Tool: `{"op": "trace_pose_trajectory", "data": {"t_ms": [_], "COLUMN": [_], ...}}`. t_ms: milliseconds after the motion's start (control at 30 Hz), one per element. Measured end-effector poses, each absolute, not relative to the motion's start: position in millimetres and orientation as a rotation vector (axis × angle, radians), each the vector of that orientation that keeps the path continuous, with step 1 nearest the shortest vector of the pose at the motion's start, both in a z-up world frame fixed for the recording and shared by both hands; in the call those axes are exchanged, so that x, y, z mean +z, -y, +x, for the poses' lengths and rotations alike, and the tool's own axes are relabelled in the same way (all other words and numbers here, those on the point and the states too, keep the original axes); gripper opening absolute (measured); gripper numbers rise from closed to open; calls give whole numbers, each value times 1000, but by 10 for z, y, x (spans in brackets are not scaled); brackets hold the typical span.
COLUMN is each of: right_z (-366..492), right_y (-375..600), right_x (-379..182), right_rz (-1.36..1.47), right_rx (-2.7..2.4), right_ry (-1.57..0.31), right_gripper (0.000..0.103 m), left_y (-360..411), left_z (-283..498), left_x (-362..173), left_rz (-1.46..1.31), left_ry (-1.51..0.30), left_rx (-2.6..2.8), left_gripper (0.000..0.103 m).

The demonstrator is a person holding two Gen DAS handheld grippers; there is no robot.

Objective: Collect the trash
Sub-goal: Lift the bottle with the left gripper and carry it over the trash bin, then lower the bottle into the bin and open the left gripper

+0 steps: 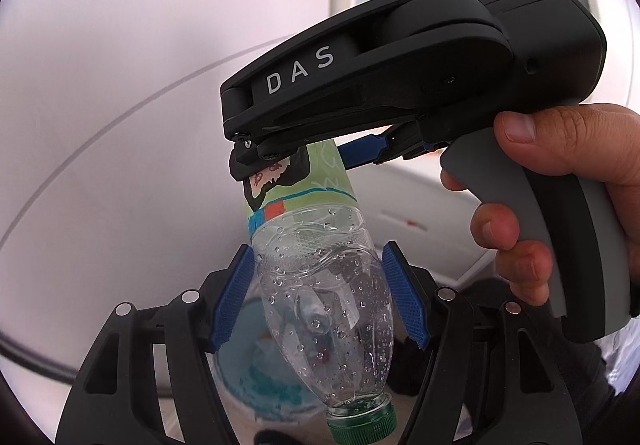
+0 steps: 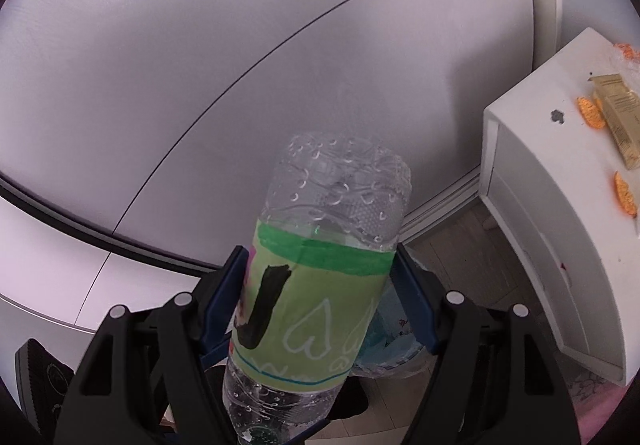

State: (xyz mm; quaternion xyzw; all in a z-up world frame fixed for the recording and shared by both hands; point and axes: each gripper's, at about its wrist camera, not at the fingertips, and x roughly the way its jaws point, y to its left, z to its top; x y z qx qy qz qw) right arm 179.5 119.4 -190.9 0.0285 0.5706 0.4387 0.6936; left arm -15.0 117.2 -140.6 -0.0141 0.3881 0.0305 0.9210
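The right gripper (image 2: 316,309) clamps the labelled plastic bottle (image 1: 320,285) cap-down in mid-air above a blue-lined bin (image 1: 256,377), while the left gripper (image 1: 320,297) seems clenched on its clear lower half, so an uneven release could tip it past the bin's rim.

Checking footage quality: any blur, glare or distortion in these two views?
Left wrist: strong fisheye bend in the wall lines, washed-out wall, bottle sharp, bin beneath it soft. Right wrist: same bending, bottle base slightly blurred, dark corner vignette.
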Motion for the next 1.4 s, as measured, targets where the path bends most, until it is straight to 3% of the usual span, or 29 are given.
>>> {"op": "trace_pose_trajectory", "data": {"t_ms": [600, 767, 1233, 1400], "right_z": [1200, 1174, 1287, 1285], "right_y": [-1686, -1766, -1951, -2019], "right_x": [-3644, -4019, -4792, -4800], "right_rz": [-31, -43, -42, -55], "right_rx": [992, 986, 956, 971], "right_ry": [-1548, -1591, -1738, -1761], "right_gripper": [69, 69, 69, 69], "left_y": [-1106, -1429, -1941, -1965], "left_z": [164, 153, -30, 36], "left_x": [-2689, -2887, -3282, -3292], "left_rz": [-172, -186, -217, -223], "left_ry": [-1051, -1099, -1222, -1245], "left_rx": [79, 73, 43, 29], "left_gripper": [64, 64, 64, 64]}}
